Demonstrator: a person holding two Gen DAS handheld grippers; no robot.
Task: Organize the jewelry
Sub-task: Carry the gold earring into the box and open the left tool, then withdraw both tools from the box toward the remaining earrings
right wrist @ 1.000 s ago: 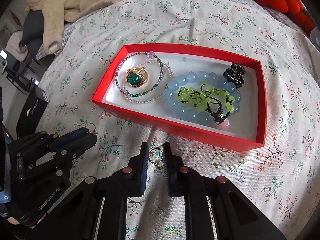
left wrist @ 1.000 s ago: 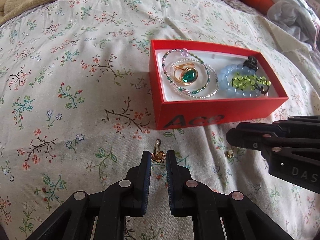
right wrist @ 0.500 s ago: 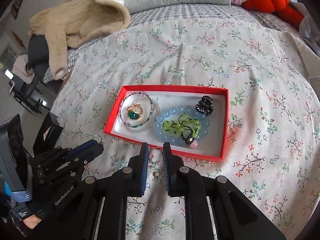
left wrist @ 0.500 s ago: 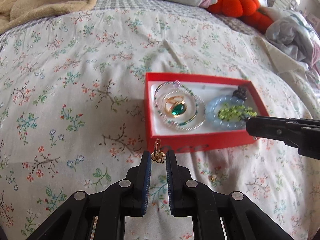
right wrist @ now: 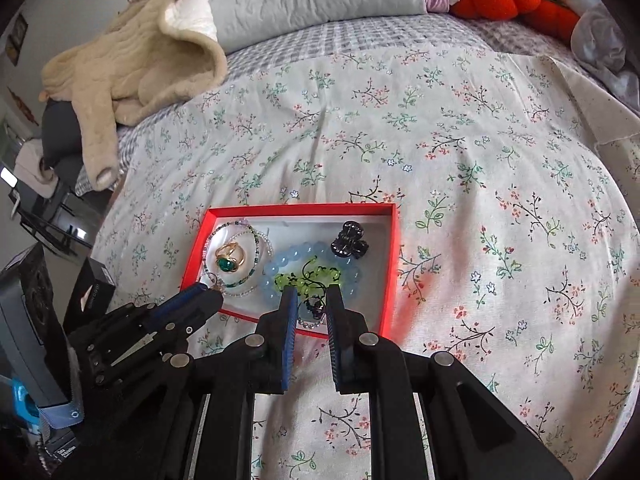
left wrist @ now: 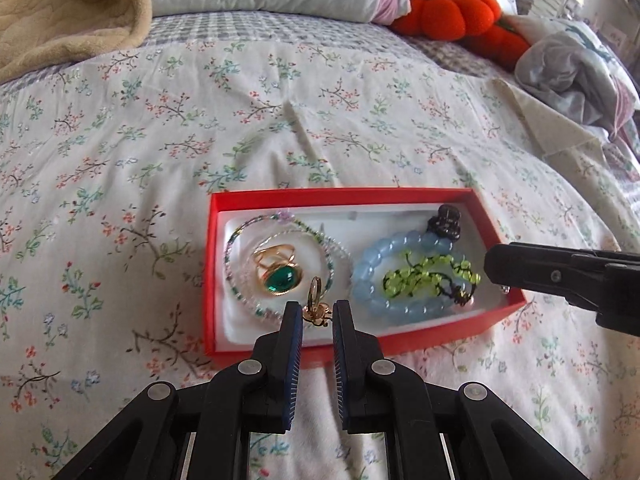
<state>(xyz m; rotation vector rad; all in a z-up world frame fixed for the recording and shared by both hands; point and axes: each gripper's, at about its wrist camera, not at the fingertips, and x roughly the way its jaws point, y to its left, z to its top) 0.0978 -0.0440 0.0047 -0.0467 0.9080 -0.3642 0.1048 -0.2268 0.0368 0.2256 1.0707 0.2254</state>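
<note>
Above a red jewelry box [left wrist: 352, 344] on a floral bedspread [left wrist: 120, 168], the left gripper [left wrist: 317, 318] pinches a small gold ring [left wrist: 315, 304] between nearly closed fingers. The right gripper [right wrist: 311, 300], fingers similarly narrowed, grips a beaded silver ring [right wrist: 310, 323] over the box's near edge.

red box [left wrist: 420, 340], white inside, on pale floral-print bedspread [left wrist: 160, 140].
</note>
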